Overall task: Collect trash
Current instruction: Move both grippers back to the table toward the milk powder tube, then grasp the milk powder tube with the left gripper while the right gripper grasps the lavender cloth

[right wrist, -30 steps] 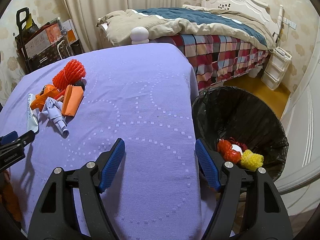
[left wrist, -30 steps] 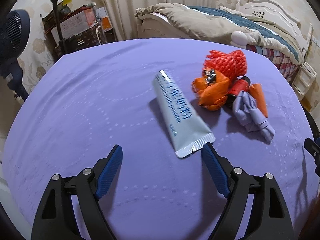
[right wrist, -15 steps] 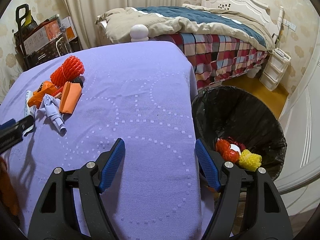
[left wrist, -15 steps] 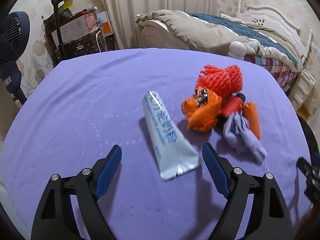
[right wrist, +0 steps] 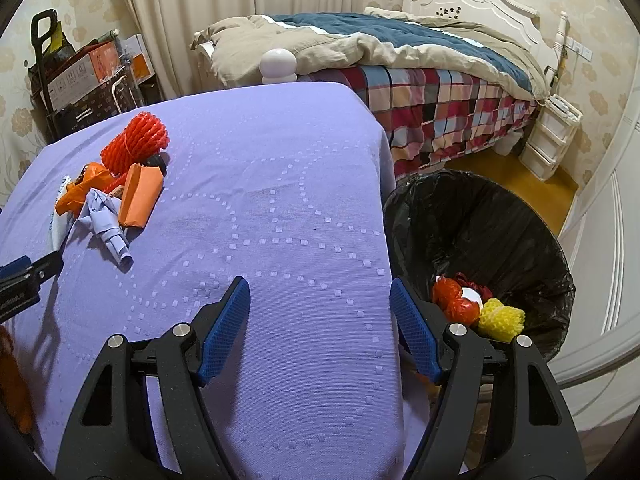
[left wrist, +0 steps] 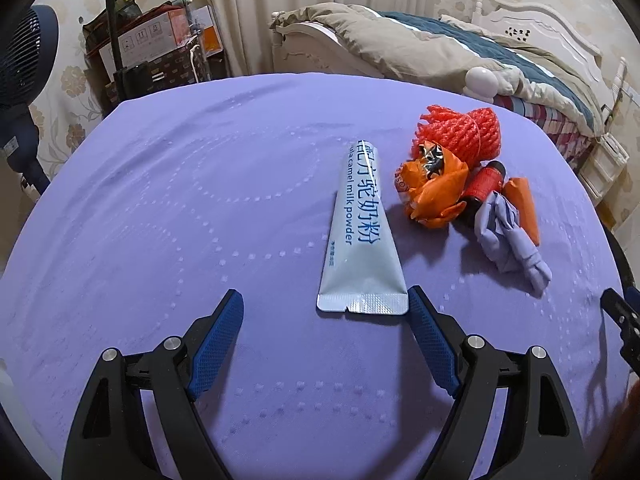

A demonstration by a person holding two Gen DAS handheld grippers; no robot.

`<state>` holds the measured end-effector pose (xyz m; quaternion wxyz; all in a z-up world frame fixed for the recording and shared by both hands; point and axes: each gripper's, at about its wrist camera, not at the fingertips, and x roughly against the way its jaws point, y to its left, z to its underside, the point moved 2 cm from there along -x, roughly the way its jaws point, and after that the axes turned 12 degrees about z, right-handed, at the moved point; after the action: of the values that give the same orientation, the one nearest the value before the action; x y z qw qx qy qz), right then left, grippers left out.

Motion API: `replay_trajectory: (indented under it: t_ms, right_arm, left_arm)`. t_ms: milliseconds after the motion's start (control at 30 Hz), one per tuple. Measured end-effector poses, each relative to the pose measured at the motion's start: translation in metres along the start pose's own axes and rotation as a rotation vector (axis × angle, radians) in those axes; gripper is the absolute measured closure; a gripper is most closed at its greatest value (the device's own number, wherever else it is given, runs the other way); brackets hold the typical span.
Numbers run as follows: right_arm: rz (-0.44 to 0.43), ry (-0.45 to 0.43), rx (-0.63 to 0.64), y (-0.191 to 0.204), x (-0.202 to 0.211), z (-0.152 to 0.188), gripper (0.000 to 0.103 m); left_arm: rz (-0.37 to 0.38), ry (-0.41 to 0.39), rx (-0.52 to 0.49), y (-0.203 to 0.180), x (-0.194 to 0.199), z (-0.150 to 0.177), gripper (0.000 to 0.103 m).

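Note:
A pale blue milk powder sachet (left wrist: 360,232) lies on the purple tablecloth (left wrist: 180,208). My left gripper (left wrist: 325,304) is open, its right pad next to the sachet's near end. Right of the sachet lie an orange wrapper (left wrist: 434,190), red foam netting (left wrist: 460,134), a small red bottle (left wrist: 486,184), an orange packet (left wrist: 524,204) and a crumpled lilac paper (left wrist: 510,236). My right gripper (right wrist: 320,292) is open and empty over the table's right edge (right wrist: 390,264). The same pile shows in the right wrist view (right wrist: 120,184). A black-lined trash bin (right wrist: 480,240) holds red and yellow trash (right wrist: 476,310).
A bed (right wrist: 400,60) stands behind the table. Boxes and a cart (left wrist: 152,52) are at the back left, with a fan (left wrist: 20,80) on the left. White drawers (right wrist: 552,136) stand by the far wall.
My left gripper has moved in on the sachet, whose near end now lies by the right pad. My right gripper has shifted only slightly. Both stay open.

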<state>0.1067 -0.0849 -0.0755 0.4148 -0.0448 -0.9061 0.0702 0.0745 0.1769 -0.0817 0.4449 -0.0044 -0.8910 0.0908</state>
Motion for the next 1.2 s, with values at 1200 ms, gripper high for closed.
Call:
replay_trajectory:
  t_ms: [1200]
  right_arm:
    - [-0.092, -0.023, 0.132, 0.08, 0.01, -0.014, 0.032]
  left_arm:
    - [-0.025, -0.045, -0.01, 0.049, 0.016, 0.0, 0.062]
